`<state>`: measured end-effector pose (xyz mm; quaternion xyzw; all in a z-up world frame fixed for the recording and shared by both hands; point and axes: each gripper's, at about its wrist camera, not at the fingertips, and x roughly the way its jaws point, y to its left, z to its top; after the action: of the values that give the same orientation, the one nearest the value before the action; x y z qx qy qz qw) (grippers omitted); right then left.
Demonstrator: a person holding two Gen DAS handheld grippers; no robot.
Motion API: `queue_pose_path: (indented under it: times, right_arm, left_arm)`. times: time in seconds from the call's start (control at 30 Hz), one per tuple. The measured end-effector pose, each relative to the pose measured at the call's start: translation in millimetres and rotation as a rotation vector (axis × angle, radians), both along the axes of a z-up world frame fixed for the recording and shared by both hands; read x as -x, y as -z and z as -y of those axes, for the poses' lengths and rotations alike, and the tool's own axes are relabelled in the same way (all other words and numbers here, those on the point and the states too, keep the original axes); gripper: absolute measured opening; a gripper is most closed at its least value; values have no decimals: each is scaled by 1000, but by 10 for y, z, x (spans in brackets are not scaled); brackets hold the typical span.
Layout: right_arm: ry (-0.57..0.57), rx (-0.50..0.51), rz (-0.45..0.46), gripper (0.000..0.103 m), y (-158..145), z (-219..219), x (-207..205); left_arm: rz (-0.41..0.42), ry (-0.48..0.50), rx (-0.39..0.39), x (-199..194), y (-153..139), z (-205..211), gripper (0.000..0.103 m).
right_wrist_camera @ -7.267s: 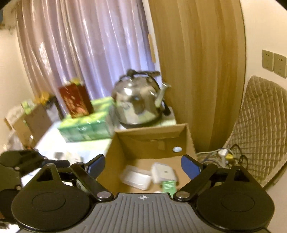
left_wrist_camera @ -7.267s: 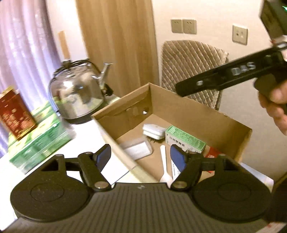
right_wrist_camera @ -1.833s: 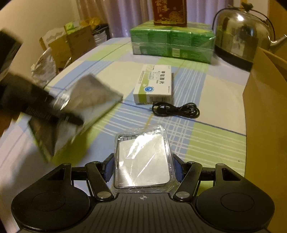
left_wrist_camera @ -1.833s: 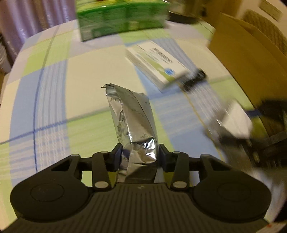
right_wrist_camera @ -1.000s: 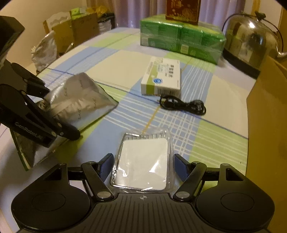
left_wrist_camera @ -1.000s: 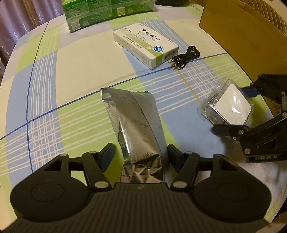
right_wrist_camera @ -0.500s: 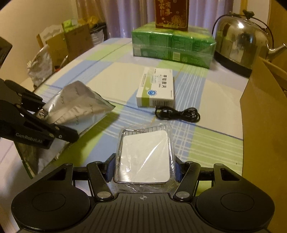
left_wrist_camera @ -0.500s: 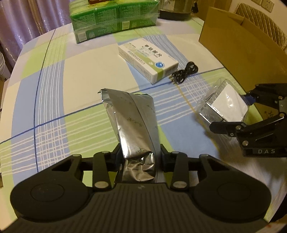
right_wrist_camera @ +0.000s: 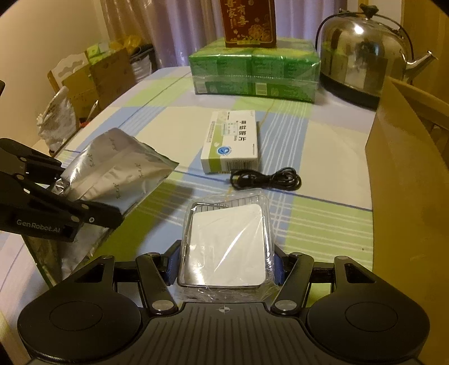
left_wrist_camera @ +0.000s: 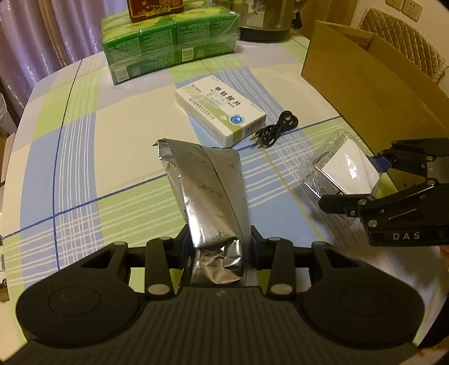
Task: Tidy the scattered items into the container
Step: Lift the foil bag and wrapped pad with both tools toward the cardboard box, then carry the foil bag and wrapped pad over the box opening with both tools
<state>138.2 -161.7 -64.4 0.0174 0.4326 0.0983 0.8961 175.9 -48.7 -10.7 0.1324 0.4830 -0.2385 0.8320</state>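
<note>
Reference: right gripper [right_wrist_camera: 223, 261].
- Far ahead: green packs [right_wrist_camera: 254, 74] lie on the checked tablecloth [right_wrist_camera: 331, 157].
- On top of the packs: a red box [right_wrist_camera: 247, 22], upright.
- Ahead right, just beside the packs: a steel kettle [right_wrist_camera: 362, 59], spout pointing right.
- Behind these: curtains [right_wrist_camera: 168, 28].
- Ahead left, beyond the tablecloth edge: cartons [right_wrist_camera: 95, 73] and a white bag [right_wrist_camera: 57, 118].

One crinkled silver foil pouch [left_wrist_camera: 209, 193], one clear-wrapped white pad [right_wrist_camera: 226, 247], one white medicine carton [left_wrist_camera: 220, 111], one coiled black cable [left_wrist_camera: 276, 129], one brown cardboard box [left_wrist_camera: 373, 73] (open-topped).
</note>
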Motion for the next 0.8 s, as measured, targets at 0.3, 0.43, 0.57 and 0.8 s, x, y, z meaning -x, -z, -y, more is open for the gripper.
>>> queue_pose_path:
  times: [0.3,0.43,0.57,0.8]
  right_arm:
    - [17,-24,47,58,-233,76,122]
    - [32,-26,89,58,-394,98,234]
    - [59,-17,133,58,-577,155,424]
    - [132,33,200,58,-981,486,700]
  left_arm:
    - [36,6,38,115,-208,56,35]
    - [66,32,67,239,-361,144,35]
    - [99,66,114,373,-577,275,35]
    - [162,134,201,530,-929,660,35]
